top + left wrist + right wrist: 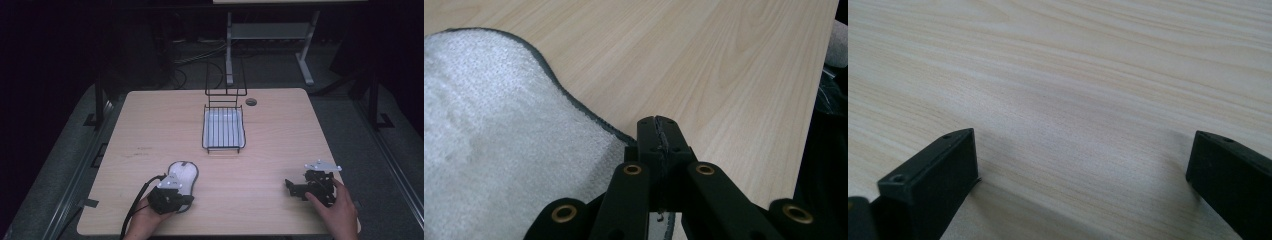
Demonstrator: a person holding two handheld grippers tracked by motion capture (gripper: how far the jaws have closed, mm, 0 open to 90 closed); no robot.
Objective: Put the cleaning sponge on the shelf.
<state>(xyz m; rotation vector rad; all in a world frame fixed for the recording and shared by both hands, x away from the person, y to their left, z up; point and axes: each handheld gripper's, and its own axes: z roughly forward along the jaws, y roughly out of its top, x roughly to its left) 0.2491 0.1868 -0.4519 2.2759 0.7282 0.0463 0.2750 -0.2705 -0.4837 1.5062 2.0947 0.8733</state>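
Left gripper point(659, 131), jaws closed on the dark-bound edge of the soft, limp white fleecy insole point(494, 140); right gripper point(1083, 165) gapes empty.

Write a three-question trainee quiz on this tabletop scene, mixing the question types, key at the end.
1. True or false: the left gripper has its jaws shut at the edge of the white insole.
2. The right gripper is: A) open over bare table; B) shut on a cup.
3. Fill in: the wire rack stands at the table's ____ side.

Key: 1 true; 2 A; 3 far.
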